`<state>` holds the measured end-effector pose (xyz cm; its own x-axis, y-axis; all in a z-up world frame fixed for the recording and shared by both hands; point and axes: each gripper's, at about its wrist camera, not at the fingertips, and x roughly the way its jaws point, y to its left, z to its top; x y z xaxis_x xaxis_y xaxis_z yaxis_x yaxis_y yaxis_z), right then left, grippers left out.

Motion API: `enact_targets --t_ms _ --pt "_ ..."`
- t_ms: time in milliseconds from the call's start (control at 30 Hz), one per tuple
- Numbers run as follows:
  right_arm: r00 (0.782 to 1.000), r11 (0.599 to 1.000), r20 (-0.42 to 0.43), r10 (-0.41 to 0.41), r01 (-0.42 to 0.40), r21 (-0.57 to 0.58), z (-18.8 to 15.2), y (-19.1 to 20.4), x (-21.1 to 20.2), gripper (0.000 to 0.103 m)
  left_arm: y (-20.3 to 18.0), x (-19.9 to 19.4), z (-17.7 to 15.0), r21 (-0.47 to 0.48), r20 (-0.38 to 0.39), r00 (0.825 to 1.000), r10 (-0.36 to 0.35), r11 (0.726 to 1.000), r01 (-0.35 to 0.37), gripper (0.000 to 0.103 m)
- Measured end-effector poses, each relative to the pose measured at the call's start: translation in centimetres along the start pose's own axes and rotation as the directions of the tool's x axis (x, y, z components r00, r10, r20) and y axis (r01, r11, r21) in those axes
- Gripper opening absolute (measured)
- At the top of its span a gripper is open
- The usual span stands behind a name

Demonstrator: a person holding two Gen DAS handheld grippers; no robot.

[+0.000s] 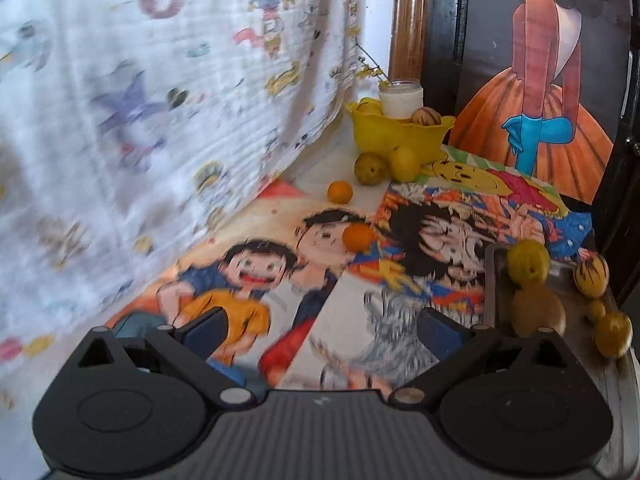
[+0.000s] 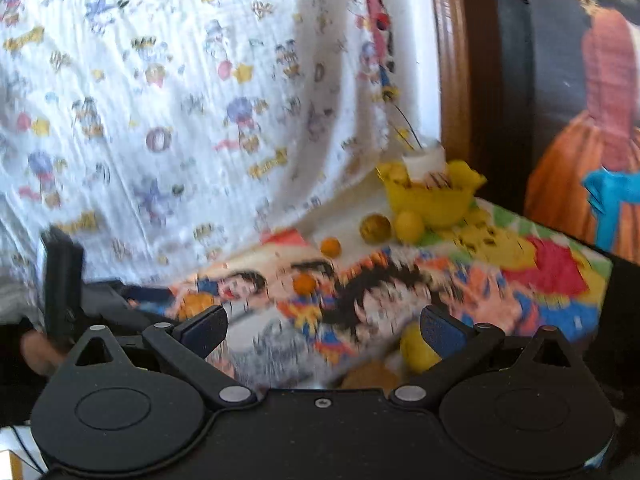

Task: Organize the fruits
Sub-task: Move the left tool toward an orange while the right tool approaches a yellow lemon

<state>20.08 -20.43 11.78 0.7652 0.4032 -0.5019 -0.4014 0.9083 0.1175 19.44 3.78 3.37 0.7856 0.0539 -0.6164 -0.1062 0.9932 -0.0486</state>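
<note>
White cartoon-print cloth point(image 1: 168, 92) hanging ahead-left of both tools, cartoon-covered table point(image 1: 320, 320) spread under and ahead of them. Far ahead, at the table's back corner: yellow bowl point(image 1: 396, 136) with a couple of fruits in it and a white jar point(image 1: 402, 100) behind. Just in front of the bowl, a greenish round fruit point(image 1: 370, 169) touching or nearly touching a yellow lemon-like fruit point(image 1: 405, 163). Nearer, two small oranges: far orange point(image 1: 340, 192) and near orange point(image 1: 359, 237), both loose on the table, straight ahead and slightly right of the left tool point(image 1: 320, 332). Close on that tool's right, a grey tray point(image 1: 493, 280) holding a cluster of yellow-green and brown fruits point(image 1: 528, 266). Left tool spread wide, empty. Right tool point(image 2: 324, 332) likewise wide and empty, with a yellow fruit point(image 2: 416, 350) just behind its right finger, low and close. Probably the next pick: near orange, round, so no long axis to align with; left tool seemingly nearer and better lined up. Heavy blur in the right view, so exact spacing there unclear.
</note>
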Motion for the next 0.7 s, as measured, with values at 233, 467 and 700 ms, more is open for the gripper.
enact_targets --t_ms 233,467,700 --pt "0.996 0.992 -0.057 0.066 -0.072 -0.106 7.9 -0.8 5.4 0.102 -0.3 4.0 2.3 0.004 0.003 0.999 -0.033 0.999 0.033 0.102" --pt "0.983 0.977 -0.118 0.141 -0.158 -0.142 11.5 -2.0 12.2 0.102 -0.8 7.9 3.3 -0.044 -0.009 0.998 -0.060 0.997 0.059 0.102" --pt "0.976 0.973 -0.141 0.165 -0.184 -0.138 11.3 -3.8 18.2 0.102 -0.7 10.6 3.6 -0.058 -0.023 0.997 -0.072 0.996 0.071 0.102"
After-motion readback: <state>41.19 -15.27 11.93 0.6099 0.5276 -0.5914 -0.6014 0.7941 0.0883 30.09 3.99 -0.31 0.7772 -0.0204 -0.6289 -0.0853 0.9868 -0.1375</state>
